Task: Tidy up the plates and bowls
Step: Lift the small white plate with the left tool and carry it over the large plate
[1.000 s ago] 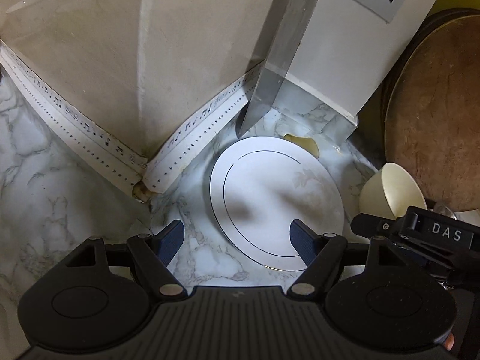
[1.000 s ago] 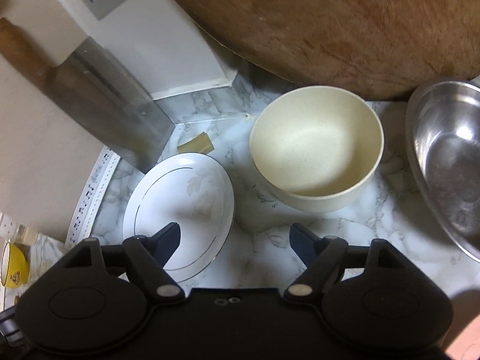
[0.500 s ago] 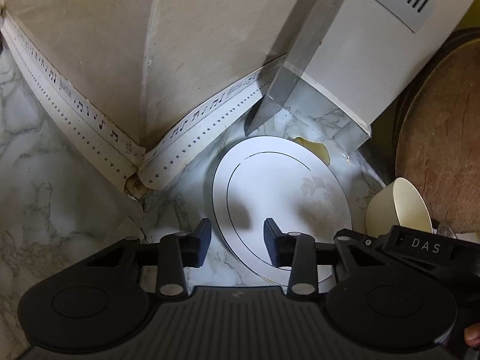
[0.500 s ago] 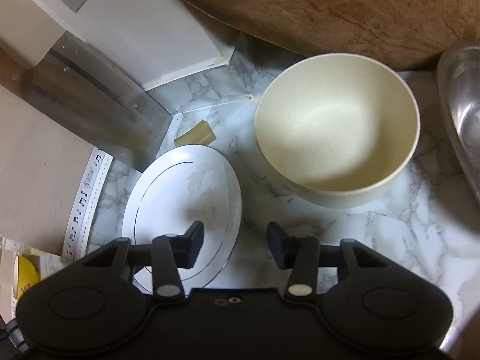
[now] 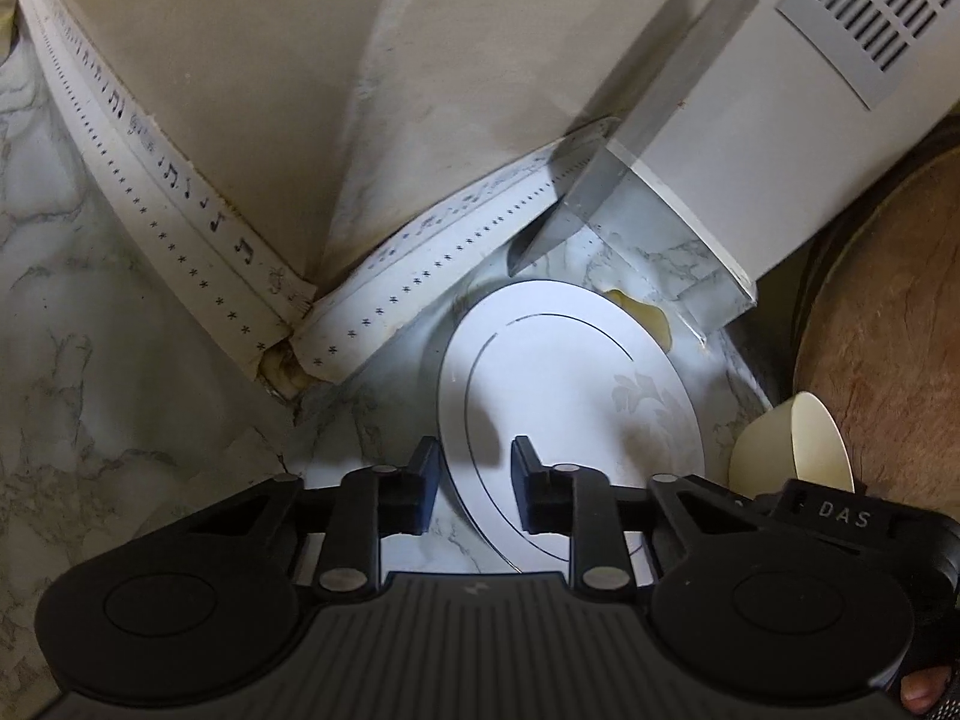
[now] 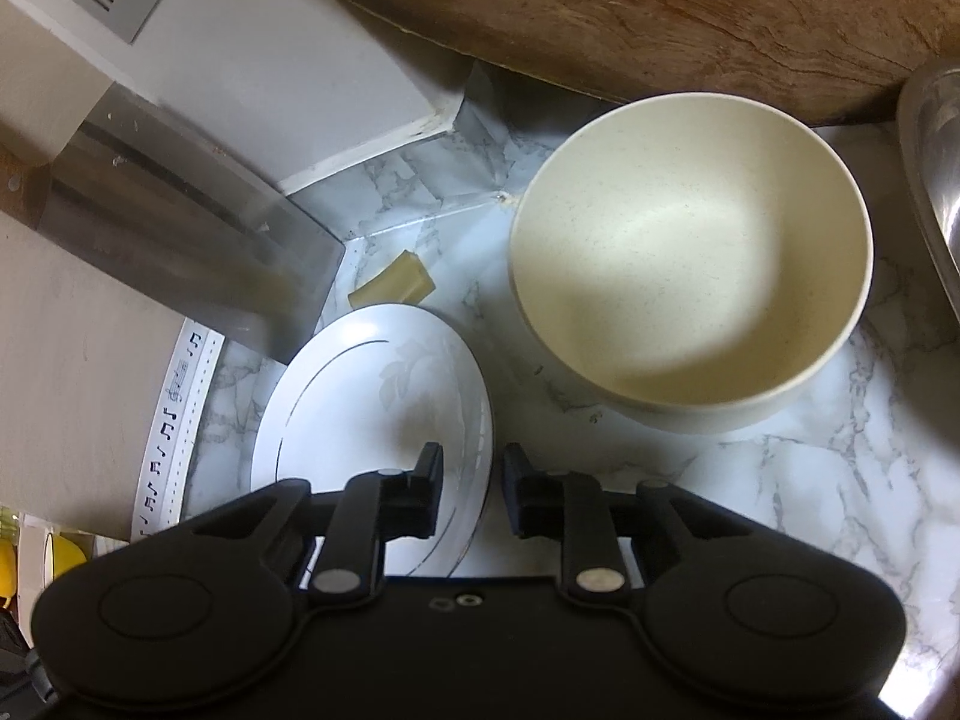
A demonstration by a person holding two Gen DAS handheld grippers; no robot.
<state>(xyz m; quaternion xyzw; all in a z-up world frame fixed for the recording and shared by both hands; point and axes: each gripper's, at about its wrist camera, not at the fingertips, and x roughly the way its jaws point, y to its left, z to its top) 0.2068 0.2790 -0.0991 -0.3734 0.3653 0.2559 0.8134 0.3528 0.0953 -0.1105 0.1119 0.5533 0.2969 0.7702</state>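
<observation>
While we look through the left wrist view, our left gripper (image 5: 473,483) sits low in the frame with its jaws narrowed but apart, one finger on each side of the left rim of the white plate (image 5: 570,396); whether they press the rim, we cannot tell. The plate lies on the marble desk (image 5: 138,396), and a cleaver (image 5: 636,132) leans above it. At the right edge we see the cream bowl (image 5: 792,450).

In the right wrist view, our right gripper (image 6: 473,489) is also partly open, its fingers around the right rim of the plate (image 6: 360,408), contact unclear. The bowl (image 6: 690,276) stands upright at the centre right, near the plate, below a wooden board (image 6: 630,6).
</observation>
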